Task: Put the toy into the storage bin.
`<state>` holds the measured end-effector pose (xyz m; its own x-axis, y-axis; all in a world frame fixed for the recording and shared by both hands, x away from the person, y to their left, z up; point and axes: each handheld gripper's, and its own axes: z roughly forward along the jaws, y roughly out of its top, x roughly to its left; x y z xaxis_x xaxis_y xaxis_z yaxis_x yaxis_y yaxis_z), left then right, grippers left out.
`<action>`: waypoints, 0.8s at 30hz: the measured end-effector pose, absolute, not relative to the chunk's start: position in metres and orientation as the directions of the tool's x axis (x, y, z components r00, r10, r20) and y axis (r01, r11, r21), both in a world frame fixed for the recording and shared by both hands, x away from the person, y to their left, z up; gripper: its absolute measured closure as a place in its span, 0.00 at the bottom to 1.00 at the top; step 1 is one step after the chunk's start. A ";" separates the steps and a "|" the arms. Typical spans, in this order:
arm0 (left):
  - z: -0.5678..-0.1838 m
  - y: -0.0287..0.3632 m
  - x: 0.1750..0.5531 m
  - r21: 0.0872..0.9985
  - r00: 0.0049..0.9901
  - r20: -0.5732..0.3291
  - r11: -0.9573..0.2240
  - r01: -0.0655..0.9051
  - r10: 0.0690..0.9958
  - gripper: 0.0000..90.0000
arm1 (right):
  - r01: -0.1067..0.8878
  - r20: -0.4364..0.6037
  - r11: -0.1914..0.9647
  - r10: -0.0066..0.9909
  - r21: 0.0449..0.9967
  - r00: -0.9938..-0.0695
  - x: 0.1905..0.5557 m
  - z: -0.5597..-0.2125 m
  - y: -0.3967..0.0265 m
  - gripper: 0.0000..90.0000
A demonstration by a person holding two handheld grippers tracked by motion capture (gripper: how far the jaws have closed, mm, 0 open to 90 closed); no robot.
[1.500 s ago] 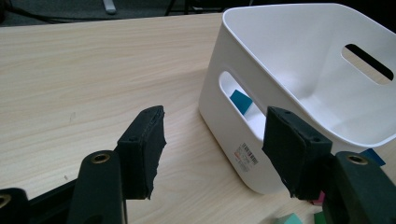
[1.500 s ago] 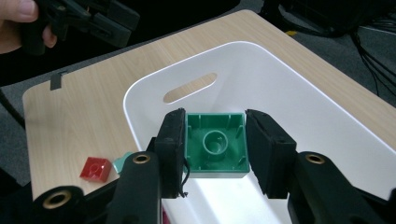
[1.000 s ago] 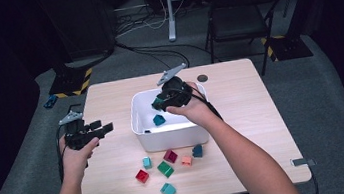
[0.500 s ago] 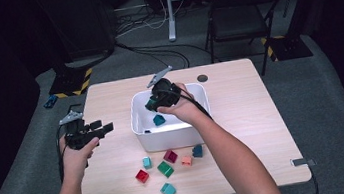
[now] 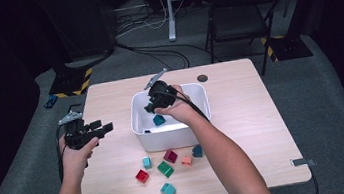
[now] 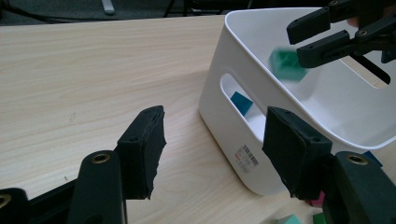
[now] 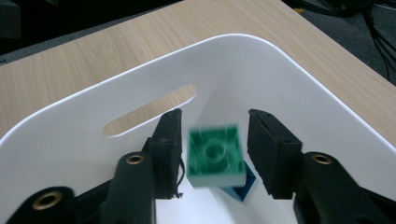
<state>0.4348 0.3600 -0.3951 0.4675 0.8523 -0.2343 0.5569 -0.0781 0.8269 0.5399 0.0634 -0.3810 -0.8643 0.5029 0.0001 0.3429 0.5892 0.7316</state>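
My right gripper point(image 5: 153, 104) hangs over the white bin point(image 5: 135, 118), pointing down into it. Its jaws have just been opening, and a green brick point(image 7: 215, 154) sits blurred between them, clear of both pads. A blue brick point(image 7: 243, 187) lies on the bin's floor beneath it. From the left gripper view, the same green brick point(image 6: 287, 63) shows just below the right gripper point(image 6: 297, 44). My left gripper point(image 5: 106, 127) is held open and empty above the table, left of the bin point(image 6: 233, 135).
Several loose bricks lie on the table in front of the bin, among them a red brick point(image 5: 142, 176), a green brick point(image 5: 165, 169) and a teal brick point(image 5: 168, 190). A chair point(image 5: 237, 17) and cables stand on the floor beyond the table's far edge.
My right hand has shifted a little left and dipped lower over the bin. The left hand has stayed where it was.
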 end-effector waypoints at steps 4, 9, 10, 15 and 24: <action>-0.395 0.361 0.435 0.830 0.467 -0.234 -0.075 0.553 0.853 0.43 | 0.332 -0.016 0.589 0.506 0.737 -0.863 0.539 -0.378 0.061 0.57; -0.394 0.361 0.435 0.827 0.467 -0.234 -0.077 0.556 0.853 0.43 | 0.327 -0.007 0.572 0.503 0.753 -0.864 0.530 -0.363 0.052 0.57; -0.394 0.361 0.434 0.827 0.467 -0.233 -0.078 0.556 0.853 0.43 | 0.319 -0.008 0.564 0.500 0.761 -0.866 0.527 -0.360 0.049 0.57; -0.395 0.361 0.435 0.829 0.465 -0.231 -0.078 0.554 0.855 0.43 | 0.297 -0.023 0.561 0.492 0.773 -0.870 0.509 -0.341 0.034 0.57; -0.395 0.360 0.434 0.826 0.461 -0.229 -0.080 0.559 0.857 0.43 | 0.265 -0.025 0.543 0.468 0.797 -0.884 0.465 -0.322 0.003 0.58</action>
